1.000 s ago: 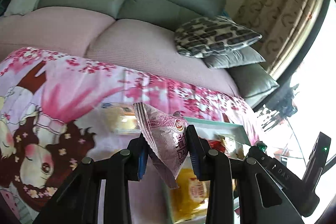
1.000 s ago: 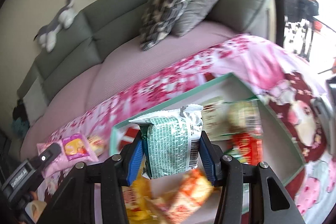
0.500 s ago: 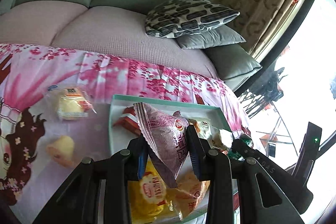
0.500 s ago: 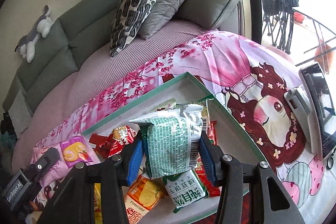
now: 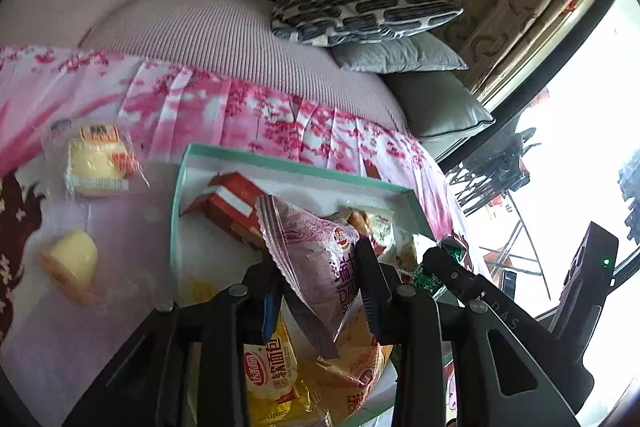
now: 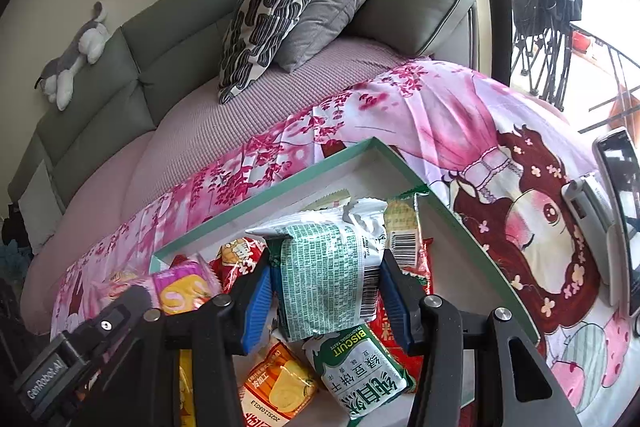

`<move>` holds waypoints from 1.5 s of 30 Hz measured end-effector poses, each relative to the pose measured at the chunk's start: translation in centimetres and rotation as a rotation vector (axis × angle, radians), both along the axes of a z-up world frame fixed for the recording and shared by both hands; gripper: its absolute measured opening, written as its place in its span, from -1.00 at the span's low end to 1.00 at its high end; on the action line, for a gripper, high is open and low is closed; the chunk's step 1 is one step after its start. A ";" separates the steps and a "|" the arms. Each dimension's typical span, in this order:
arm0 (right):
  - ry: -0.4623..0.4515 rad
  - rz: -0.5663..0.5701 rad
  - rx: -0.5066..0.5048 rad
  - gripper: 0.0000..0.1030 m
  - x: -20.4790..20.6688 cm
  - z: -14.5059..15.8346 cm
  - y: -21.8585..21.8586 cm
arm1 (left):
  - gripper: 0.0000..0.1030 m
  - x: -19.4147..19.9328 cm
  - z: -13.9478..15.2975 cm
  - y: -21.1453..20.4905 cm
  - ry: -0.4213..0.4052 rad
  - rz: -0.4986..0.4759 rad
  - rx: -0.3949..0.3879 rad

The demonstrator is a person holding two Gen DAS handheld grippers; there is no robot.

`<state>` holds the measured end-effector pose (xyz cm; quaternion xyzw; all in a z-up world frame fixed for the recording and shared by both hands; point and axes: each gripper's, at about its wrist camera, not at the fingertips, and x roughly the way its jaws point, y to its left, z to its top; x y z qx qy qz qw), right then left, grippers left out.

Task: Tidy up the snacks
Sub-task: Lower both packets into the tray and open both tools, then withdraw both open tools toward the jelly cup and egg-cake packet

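My left gripper [image 5: 320, 283] is shut on a purple snack packet [image 5: 320, 259], held above the teal-rimmed tray [image 5: 176, 211]. The tray holds a red packet [image 5: 228, 203], a yellow bread packet [image 5: 272, 379] and several more snacks. My right gripper [image 6: 326, 287] is shut on a green-and-white biscuit packet [image 6: 324, 275] over the same tray [image 6: 256, 203], above a green biscuit pack [image 6: 360, 375] and an orange packet [image 6: 276, 391]. The other gripper shows at the left of the right wrist view with the pink packet [image 6: 180, 287].
Two wrapped cakes [image 5: 96, 163] [image 5: 72, 263] lie on the pink printed blanket [image 5: 192, 107] left of the tray. Cushions [image 6: 272, 7] and a plush toy [image 6: 76, 55] rest on the grey sofa. A phone [image 6: 620, 211] on a stand sits at the right.
Both grippers moved over the tray and lower, keeping their packets. The left one swung right from above the blanket, so the tray now fills the view under it.
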<state>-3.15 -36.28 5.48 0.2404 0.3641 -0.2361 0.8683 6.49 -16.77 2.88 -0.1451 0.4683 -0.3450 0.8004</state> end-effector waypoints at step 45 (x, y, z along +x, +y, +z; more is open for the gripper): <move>0.123 -0.025 -0.078 0.65 0.2 0.3 0.7 | 0.55 0.0 0.2 -0.6 -0.038 -0.015 0.177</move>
